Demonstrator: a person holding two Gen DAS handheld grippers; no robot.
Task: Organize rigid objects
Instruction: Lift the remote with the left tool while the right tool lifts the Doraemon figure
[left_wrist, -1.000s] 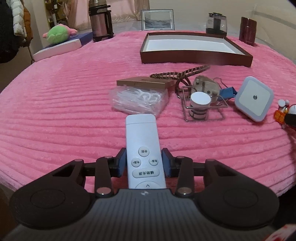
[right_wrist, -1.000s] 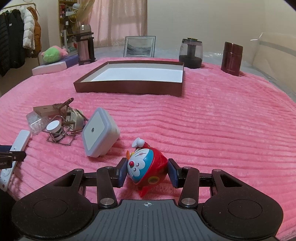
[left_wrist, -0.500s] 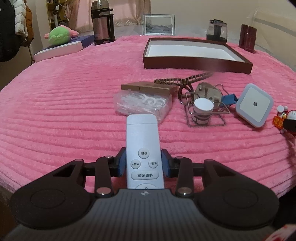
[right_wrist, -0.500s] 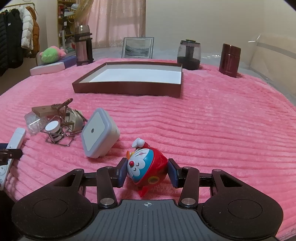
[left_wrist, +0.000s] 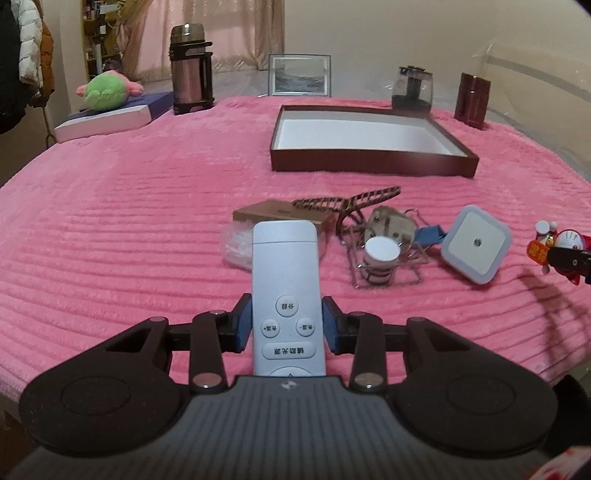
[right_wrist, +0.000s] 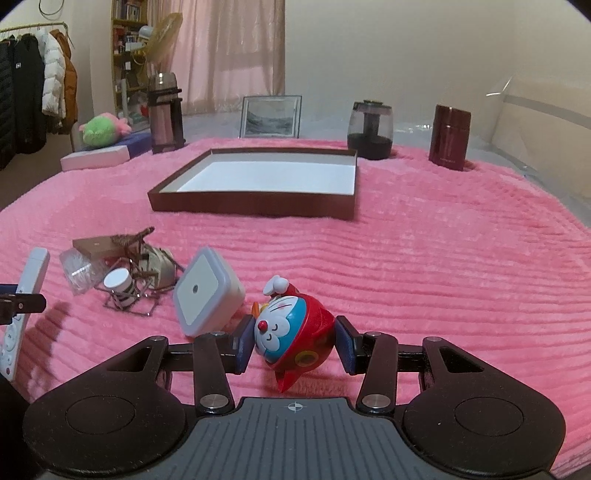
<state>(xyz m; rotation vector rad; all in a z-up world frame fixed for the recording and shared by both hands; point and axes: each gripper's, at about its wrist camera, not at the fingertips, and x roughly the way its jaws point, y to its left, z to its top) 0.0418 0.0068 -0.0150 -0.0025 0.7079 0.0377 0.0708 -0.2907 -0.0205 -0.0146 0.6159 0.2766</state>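
White remote, pinched in your left tongs after the squeeze, now rides up off the pink bed. Right tongs clamp the red toy, down on the cover. Brown tray waits empty beyond.

tray behind clutter, flask far left

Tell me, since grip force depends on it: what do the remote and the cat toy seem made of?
Remote: likely hard matte white plastic with smooth, moulded round buttons. Cat toy: seemingly glossy painted plastic, with highlights on its red shell. Both look rigid.
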